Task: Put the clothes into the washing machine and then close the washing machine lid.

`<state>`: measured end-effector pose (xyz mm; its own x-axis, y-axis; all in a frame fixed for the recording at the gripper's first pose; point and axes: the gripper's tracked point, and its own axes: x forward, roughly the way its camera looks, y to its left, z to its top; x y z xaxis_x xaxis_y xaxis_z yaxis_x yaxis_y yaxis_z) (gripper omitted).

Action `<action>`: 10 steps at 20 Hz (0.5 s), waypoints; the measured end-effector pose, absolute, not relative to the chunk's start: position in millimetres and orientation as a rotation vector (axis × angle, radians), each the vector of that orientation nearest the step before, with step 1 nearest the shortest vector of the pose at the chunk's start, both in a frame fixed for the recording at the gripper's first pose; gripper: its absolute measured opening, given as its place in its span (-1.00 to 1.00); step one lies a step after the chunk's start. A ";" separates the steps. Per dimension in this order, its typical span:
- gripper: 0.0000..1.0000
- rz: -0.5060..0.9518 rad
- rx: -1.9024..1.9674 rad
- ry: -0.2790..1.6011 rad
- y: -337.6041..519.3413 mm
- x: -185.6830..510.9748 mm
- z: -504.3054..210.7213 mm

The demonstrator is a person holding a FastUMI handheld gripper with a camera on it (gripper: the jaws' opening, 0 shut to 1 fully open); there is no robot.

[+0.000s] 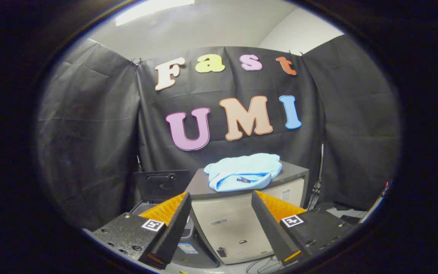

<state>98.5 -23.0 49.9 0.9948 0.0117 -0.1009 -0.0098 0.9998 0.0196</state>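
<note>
1. Ahead of my fingers (187,213) stands a pale box-shaped cabinet (238,228) with a dark top, and it sits in front of the black cloth wall (89,133).
2. On that dark top lies the light blue clothes bundle (243,171), all folded and bunched up (a small dark tag shows on its front fold). It is beyond my fingertips and a little higher than them, and nothing is touching it.
3. My gripper (221,199) is wide apart. One finger is on each side, with a big gap between them, and they hold nothing.
4. Through that gap I see the front of the cabinet, with a small slot and a little label on it.
5. Beside the cabinet, behind my left finger, is the washing machine (194,243). Its dark lid (162,184) is standing up, so it is open. A handle shows on the lid.
6. I cannot see inside the washing machine from here, because my left finger hides most of it.
7. Some thin wires (259,264) lie on the floor below the cabinet.
</note>
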 end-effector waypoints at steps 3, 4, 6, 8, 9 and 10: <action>0.93 0.015 -0.007 0.130 -28.8 131.8 67.2; 0.93 0.013 -0.009 0.138 -31.2 143.8 72.9; 0.93 -0.009 -0.011 0.158 -39.2 176.0 81.7; 0.93 -0.012 -0.010 0.198 -40.2 205.3 88.3; 0.93 -0.008 0.000 0.224 -38.3 221.7 89.1; 0.93 -0.004 0.004 0.246 -37.4 238.4 89.7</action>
<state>238.4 -37.4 89.7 0.9698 -0.0037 -0.2439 0.0047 1.0000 0.0035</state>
